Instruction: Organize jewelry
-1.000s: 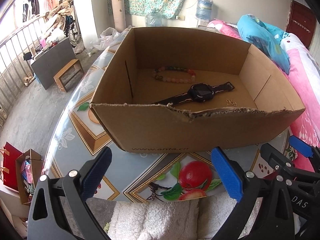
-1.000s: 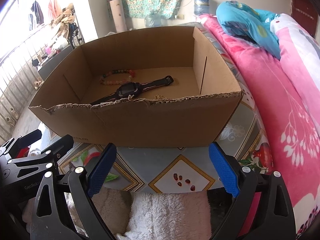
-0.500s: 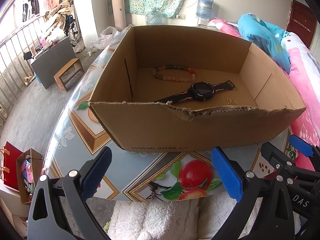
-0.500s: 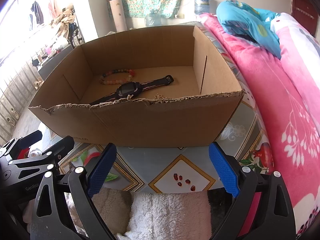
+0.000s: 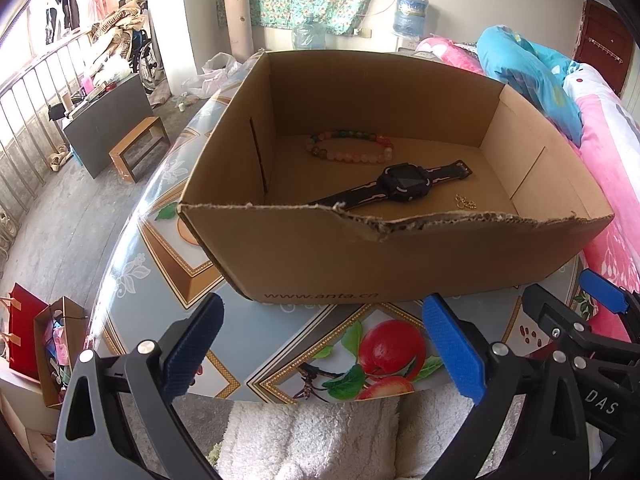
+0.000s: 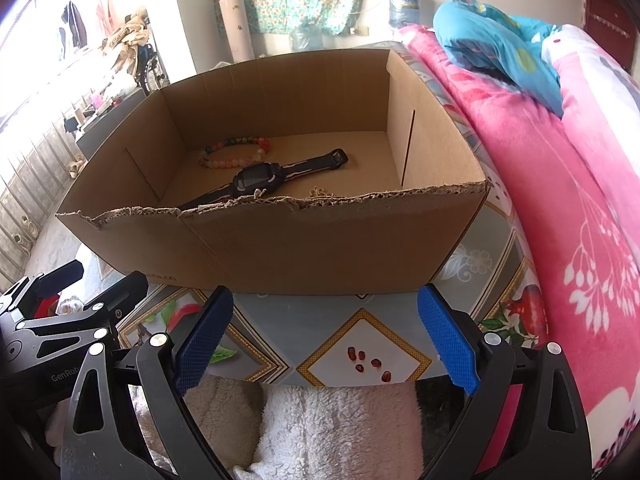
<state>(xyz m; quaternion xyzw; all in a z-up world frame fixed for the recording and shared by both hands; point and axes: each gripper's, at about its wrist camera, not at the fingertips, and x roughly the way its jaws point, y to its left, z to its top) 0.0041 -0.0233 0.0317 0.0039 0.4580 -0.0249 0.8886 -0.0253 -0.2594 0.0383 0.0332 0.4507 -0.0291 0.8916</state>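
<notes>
Watch [image 5: 404,182] lies diagonal in box [image 5: 400,264], near-left→far-right.

- Bright daylight enters from the left, blowing out the railing [image 5: 24,92] side to white.
- Glare streaks the glossy table [image 5: 132,248].
- The box [image 6: 280,248] front lies in soft shadow.
- Fisheye bends the edges; corners go black.
- Focus is sharp throughout, without motion blur.
</notes>
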